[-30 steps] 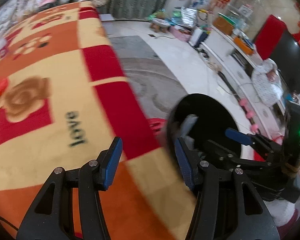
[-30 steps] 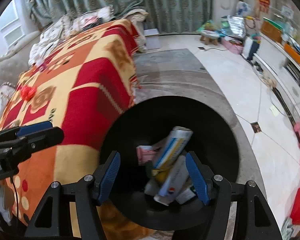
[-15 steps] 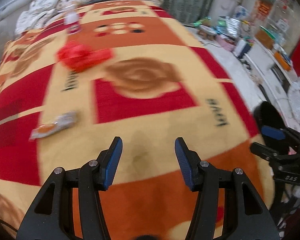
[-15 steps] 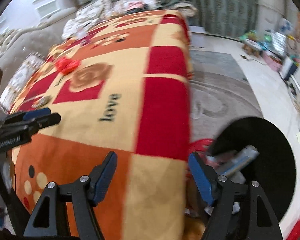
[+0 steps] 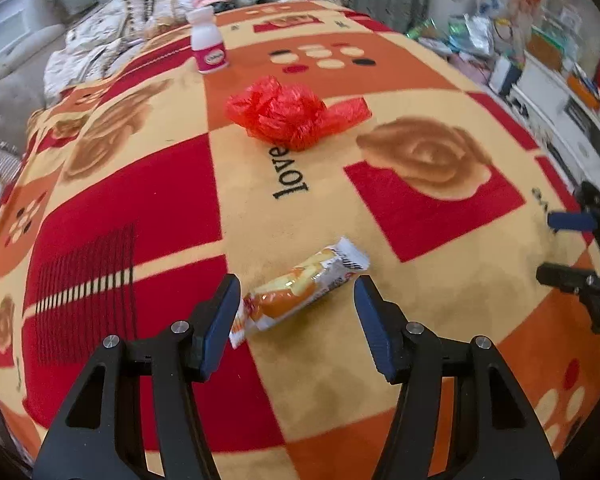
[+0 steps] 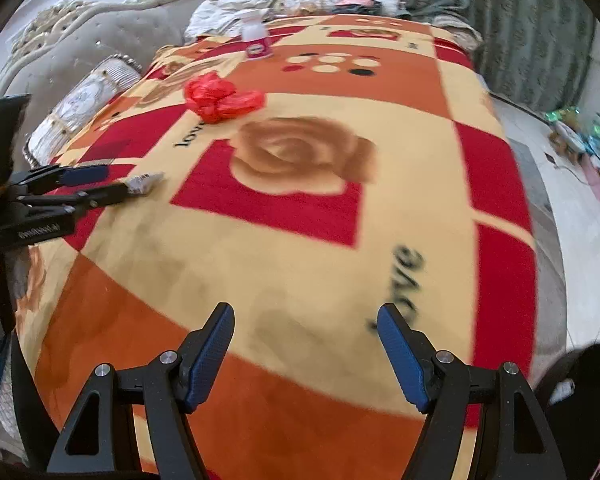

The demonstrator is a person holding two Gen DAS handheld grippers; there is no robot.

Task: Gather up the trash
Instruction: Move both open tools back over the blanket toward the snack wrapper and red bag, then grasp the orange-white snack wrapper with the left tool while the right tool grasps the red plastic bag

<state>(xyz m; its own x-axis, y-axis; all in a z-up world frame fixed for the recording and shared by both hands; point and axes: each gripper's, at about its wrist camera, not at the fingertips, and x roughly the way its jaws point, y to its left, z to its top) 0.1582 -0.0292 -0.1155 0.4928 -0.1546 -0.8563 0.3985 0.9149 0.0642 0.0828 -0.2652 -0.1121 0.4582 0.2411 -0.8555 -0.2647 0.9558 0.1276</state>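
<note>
Patterned red-orange blanket (image 5: 420, 208) under both your grippers. Left gripper (image 5: 296, 316): jaws just opened wider, snack wrapper (image 5: 300, 288) lying between fingers, unpinched. Right gripper (image 6: 306, 350): jaws spread, empty. Beyond: crumpled red bag (image 5: 288, 114), small white bottle (image 5: 209, 42) upright at far end.

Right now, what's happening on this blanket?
A person is collecting trash with two handheld grippers. The left gripper is open, its fingers either side of a snack wrapper lying on the blanket. The right gripper is open and empty. A crumpled red bag and small bottle remain.
</note>
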